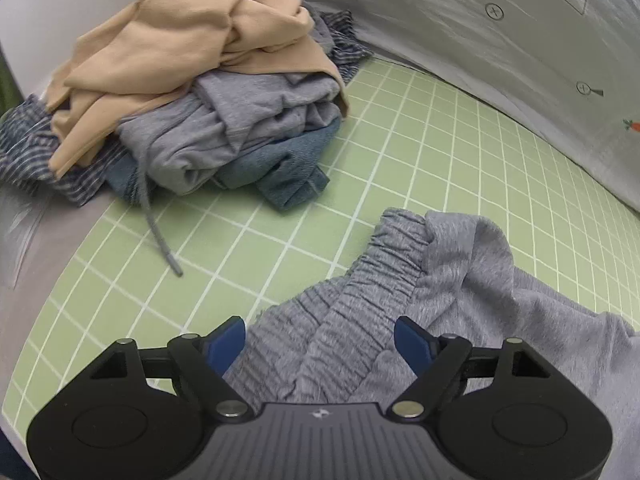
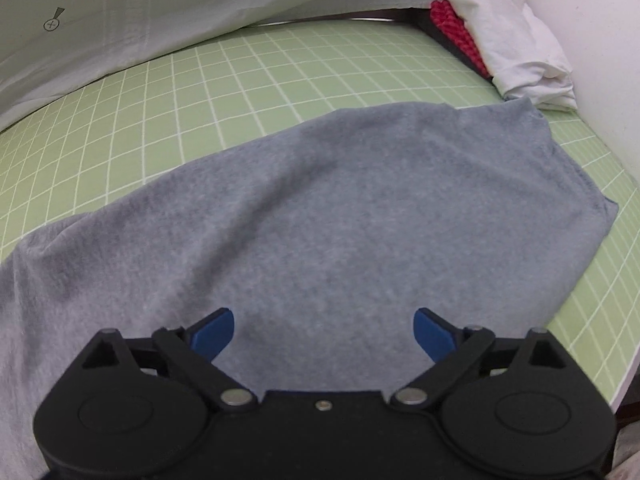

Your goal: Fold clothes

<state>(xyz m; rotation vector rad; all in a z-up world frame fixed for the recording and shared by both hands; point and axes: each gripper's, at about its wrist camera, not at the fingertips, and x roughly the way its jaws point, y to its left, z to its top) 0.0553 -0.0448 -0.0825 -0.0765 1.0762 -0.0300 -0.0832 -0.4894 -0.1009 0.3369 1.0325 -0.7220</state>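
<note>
Now spread wide, grasping nothing: left gripper (image 1: 319, 340) above elastic waistband (image 1: 384, 264) of grey shorts (image 2: 340, 216) on green grid mat (image 1: 420, 152); right gripper (image 2: 324, 332) likewise wide above the flat fabric; clothes pile (image 1: 192, 92) far left.
</note>
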